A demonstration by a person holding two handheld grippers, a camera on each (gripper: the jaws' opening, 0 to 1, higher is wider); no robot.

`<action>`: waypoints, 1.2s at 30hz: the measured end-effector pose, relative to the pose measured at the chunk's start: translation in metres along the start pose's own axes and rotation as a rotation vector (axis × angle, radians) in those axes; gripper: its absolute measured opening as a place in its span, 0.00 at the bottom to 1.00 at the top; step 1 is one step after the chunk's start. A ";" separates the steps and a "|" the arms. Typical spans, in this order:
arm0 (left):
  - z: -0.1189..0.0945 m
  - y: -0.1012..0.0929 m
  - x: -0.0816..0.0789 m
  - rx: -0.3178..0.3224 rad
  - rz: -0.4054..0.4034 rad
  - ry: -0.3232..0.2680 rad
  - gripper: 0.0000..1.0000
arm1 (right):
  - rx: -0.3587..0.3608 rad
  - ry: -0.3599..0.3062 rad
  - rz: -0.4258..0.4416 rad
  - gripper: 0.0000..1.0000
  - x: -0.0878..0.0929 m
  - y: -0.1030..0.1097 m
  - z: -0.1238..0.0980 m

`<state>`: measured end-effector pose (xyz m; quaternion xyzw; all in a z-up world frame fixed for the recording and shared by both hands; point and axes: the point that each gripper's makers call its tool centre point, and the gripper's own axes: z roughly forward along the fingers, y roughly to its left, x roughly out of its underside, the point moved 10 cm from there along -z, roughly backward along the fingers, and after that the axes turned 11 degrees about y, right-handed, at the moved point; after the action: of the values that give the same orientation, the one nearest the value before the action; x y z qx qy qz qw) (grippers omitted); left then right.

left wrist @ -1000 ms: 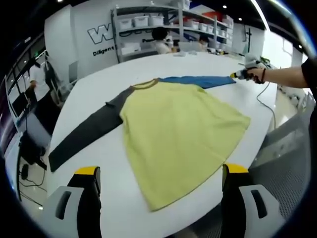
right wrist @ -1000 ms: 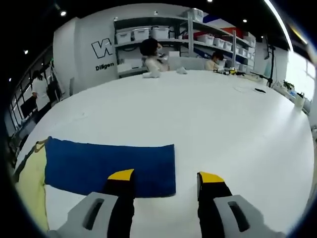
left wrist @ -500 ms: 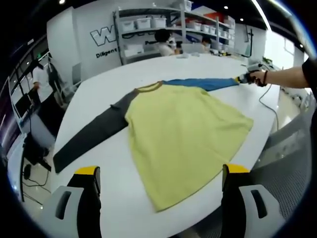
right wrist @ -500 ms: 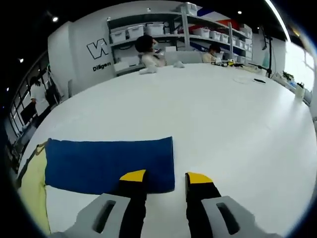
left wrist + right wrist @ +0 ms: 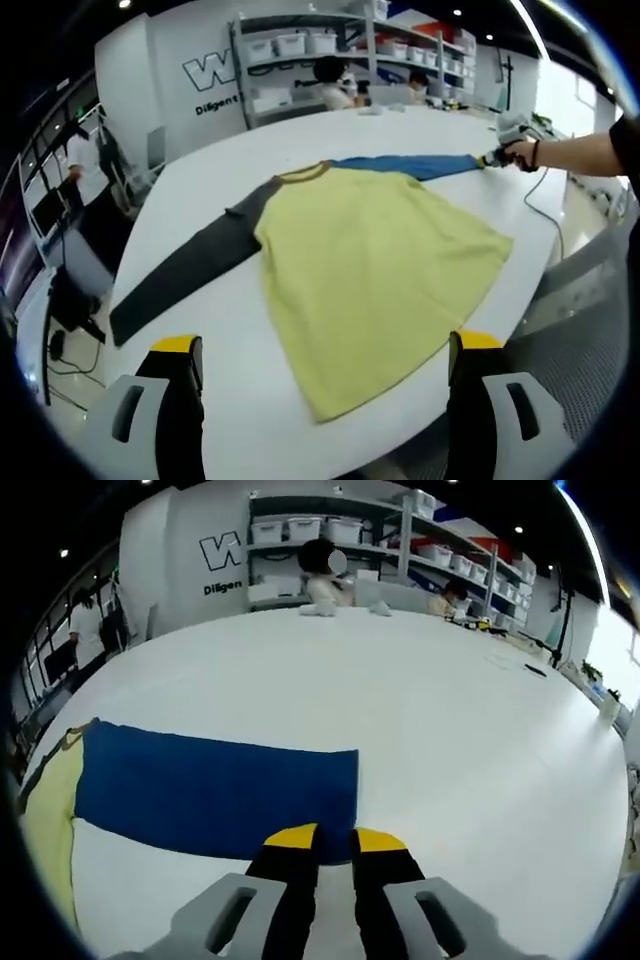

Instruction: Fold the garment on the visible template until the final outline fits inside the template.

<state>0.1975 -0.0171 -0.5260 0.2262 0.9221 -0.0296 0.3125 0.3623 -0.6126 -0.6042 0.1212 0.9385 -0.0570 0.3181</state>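
White table (image 5: 200,330) carries the garment (image 5: 370,260) flat at centre, its blue sleeve (image 5: 215,790) out toward 1 o'clock. Your right gripper (image 5: 325,838) has its jaws nearly together at the cuff edge (grip uncertain); it may slip out. Left gripper (image 5: 325,350) hangs wide, empty.

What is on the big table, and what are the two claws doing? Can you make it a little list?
shirt: yellow body, lying flat on the white table
grey sleeve: stretched out to one side
blue sleeve: stretched out to the other side
left claw: open, held above the near table edge, touching nothing
right claw: jaws nearly together at the blue sleeve's cuff edge; grip not clear
folds: none yet
background: shelves with bins, people at the far side
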 end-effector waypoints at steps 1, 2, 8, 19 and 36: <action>0.000 0.000 0.000 0.000 -0.002 -0.001 0.99 | -0.001 0.001 -0.004 0.04 0.000 0.000 0.000; 0.000 0.001 0.000 0.001 -0.005 -0.002 0.99 | -0.001 0.002 -0.013 0.04 -0.001 0.000 0.000; 0.001 0.000 0.001 0.011 -0.034 -0.009 0.99 | -0.001 0.014 0.031 0.00 -0.006 -0.005 0.003; -0.001 0.000 0.001 0.023 -0.060 -0.030 0.99 | -0.065 0.011 0.109 0.00 -0.027 -0.003 -0.012; -0.004 -0.002 -0.001 0.029 -0.039 -0.053 0.99 | -0.230 -0.010 0.164 0.00 -0.064 0.034 -0.026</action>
<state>0.1954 -0.0182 -0.5220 0.2119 0.9173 -0.0548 0.3327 0.4054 -0.5878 -0.5453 0.1597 0.9243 0.0766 0.3380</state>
